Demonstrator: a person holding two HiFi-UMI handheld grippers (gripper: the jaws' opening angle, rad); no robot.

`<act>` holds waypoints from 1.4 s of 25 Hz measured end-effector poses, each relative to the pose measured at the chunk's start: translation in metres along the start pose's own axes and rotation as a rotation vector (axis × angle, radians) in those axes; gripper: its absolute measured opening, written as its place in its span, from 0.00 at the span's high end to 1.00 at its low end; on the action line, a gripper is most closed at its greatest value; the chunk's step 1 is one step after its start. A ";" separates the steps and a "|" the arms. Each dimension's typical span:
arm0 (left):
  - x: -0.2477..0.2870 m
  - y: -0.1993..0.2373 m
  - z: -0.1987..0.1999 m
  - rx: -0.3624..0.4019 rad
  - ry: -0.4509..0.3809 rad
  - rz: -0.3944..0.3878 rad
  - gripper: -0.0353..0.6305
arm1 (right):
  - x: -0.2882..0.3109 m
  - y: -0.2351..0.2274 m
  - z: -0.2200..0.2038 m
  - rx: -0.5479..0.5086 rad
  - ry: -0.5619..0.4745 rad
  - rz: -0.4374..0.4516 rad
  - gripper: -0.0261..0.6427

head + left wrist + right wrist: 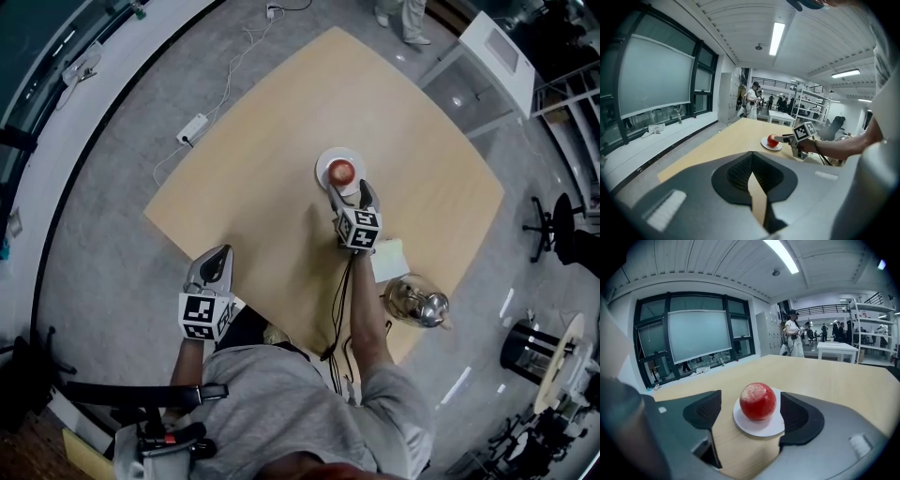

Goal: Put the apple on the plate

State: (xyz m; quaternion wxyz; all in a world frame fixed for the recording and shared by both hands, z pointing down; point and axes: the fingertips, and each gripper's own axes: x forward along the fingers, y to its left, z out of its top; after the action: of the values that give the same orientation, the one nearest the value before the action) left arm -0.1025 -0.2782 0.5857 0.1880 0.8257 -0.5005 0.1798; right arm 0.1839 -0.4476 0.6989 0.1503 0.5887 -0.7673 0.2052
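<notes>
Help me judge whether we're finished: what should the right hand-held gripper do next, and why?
Probably draw the right hand-held gripper back and away: the apple already rests on the white plate, and the jaws stand apart, clear of it.

Lighting is bright and even, supplied by ceiling strip lights [777, 38]. Shadows on the worktop [262, 169] are faint and soft. The apple [758, 401] carries a pale highlight. Fisheye distortion bends all edges; corners of both gripper views are dark.

i see a pale wooden table [281, 169] on grey floor [112, 244], dark-framed windows [698, 333] along one wall, strip lights [777, 37] overhead, shelves [876, 310] behind.
</notes>
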 end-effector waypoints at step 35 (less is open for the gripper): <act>-0.110 -0.081 -0.010 0.066 -0.180 -0.114 0.92 | -0.225 0.055 0.014 -0.032 -0.224 -0.026 0.72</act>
State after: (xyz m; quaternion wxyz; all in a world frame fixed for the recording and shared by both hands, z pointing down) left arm -0.0791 -0.1556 0.5307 0.1251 0.8713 -0.4616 0.1103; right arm 0.1901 -0.2524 0.5731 0.0758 0.6155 -0.7746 0.1240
